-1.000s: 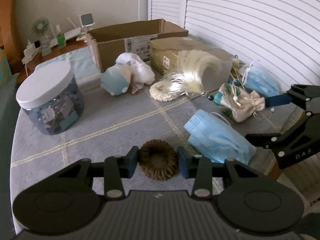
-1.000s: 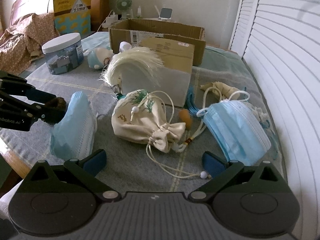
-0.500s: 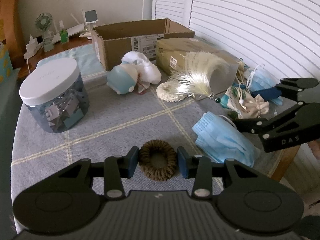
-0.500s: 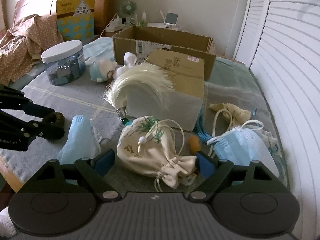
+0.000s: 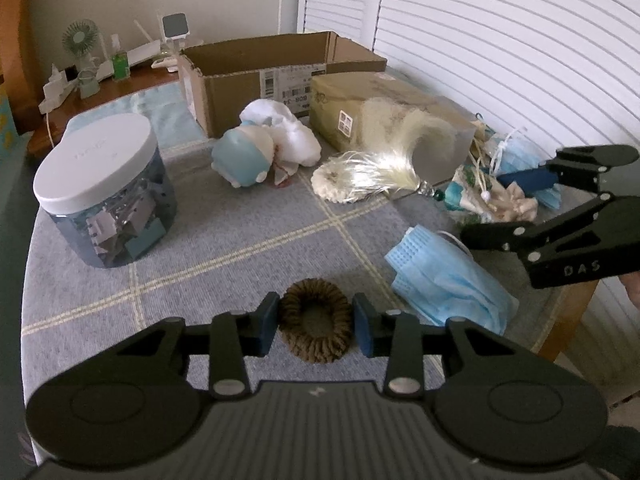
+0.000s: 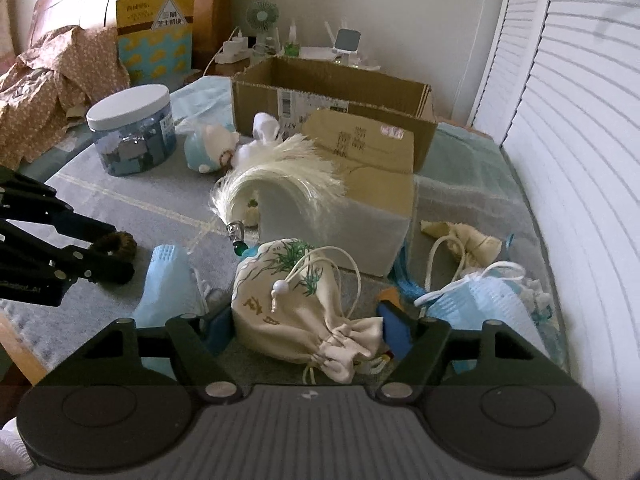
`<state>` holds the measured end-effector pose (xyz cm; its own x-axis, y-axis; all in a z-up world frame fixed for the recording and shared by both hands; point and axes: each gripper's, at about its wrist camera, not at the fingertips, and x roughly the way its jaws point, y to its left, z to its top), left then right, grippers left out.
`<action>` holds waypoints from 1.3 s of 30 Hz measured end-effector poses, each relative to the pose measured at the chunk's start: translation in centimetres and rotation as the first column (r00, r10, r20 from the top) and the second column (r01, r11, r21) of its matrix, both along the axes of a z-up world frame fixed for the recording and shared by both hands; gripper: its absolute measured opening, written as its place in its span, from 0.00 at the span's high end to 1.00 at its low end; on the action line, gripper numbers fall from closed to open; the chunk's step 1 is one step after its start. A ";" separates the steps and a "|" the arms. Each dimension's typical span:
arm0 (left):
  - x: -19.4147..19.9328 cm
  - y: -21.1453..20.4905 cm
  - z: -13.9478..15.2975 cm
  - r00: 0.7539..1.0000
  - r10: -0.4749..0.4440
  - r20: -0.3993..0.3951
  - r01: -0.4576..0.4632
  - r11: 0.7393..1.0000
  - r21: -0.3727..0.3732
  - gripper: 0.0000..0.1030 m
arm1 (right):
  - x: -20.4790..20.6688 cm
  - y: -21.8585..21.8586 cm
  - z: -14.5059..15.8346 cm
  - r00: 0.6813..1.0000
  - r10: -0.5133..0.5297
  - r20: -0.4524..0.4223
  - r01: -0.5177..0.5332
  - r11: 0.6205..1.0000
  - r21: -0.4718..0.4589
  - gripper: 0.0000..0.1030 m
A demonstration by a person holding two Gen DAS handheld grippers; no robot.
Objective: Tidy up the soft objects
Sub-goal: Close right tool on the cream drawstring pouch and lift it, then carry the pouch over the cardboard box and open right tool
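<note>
Left claw [image 5: 314,322]: fingers closed against both sides of the brown hair scrunchie [image 5: 315,319], which sits between the blue pads just above the grey checked tabletop [image 5: 224,248].
Right claw [image 6: 306,330]: fingers spread apart, straddling the cream drawstring pouch [image 6: 298,308]; whether the pads touch it is unclear.
Blue face mask [image 5: 444,284]: lies flat just right of the left claw.
Second face mask [image 6: 484,304]: right of the right claw, beside its right finger.
Cardboard box [image 6: 332,100]: open, far ahead of both claws.
Plush toy [image 5: 256,152]: ahead of the left claw, in front of the box.
Lidded jar [image 5: 106,192]: ahead and left of the left claw.
</note>
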<state>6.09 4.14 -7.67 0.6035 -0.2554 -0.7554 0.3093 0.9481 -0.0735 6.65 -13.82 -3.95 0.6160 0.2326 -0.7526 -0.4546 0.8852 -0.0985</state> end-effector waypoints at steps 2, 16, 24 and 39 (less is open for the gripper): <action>-0.1 0.0 0.2 1.000 -0.009 0.000 0.009 1.000 0.010 0.65 | -0.2 -0.1 0.5 1.000 0.008 0.006 -0.008 1.000 0.000 0.25; -0.4 0.6 2.5 0.999 -0.043 0.009 0.042 0.998 0.040 0.66 | -0.9 -0.6 4.8 0.997 0.073 0.040 -0.072 0.997 -0.014 0.25; 0.1 0.6 3.5 0.997 -0.066 0.034 0.065 0.997 0.033 0.66 | 1.3 -0.5 8.4 0.993 0.074 0.091 -0.075 0.997 0.012 0.26; 1.9 1.9 3.6 0.997 -0.051 0.051 0.052 0.998 -0.020 0.66 | 12.1 3.7 15.5 0.967 0.156 0.202 -0.166 0.986 0.029 0.26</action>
